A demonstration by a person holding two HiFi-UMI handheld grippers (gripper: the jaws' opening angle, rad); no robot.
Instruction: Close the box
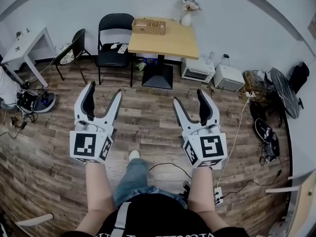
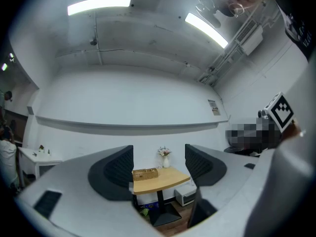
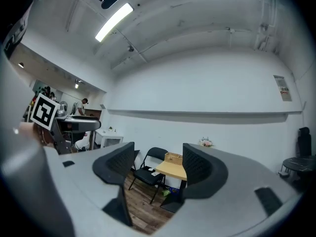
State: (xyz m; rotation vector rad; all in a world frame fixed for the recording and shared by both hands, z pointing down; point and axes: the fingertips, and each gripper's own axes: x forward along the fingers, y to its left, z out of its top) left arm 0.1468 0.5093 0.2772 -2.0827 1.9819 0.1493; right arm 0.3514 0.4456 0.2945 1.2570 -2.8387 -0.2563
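The left tool (image 1: 104, 90) and the right tool (image 1: 189, 98) are held side by side above the plank floor (image 1: 148, 127), each spread wide, with nothing caught between the white hard-shelled jaws or against their dark ribbed pads (image 1: 89, 100). The box (image 1: 148, 26) is seen well apart from both, on the far side of the room, resting on the counter (image 1: 173, 43) near its far left corner. From the left tool it lies at about 1 o'clock, from the right tool at about 11 o'clock, so neither hand can be judged clearly nearer. In both gripper views it is framed in the gap between the jaws, far off. Its long axis runs roughly from 9 to 3 o'clock, across the line of approach. It appears to be a tan rectangular box, woven or of light wood, and open-topped; its lid or flaps cannot be made out. The counter has a smooth pale wooden top on a dark pedestal. A white vase (image 1: 186, 19) stands just beside the box at 3 o'clock.
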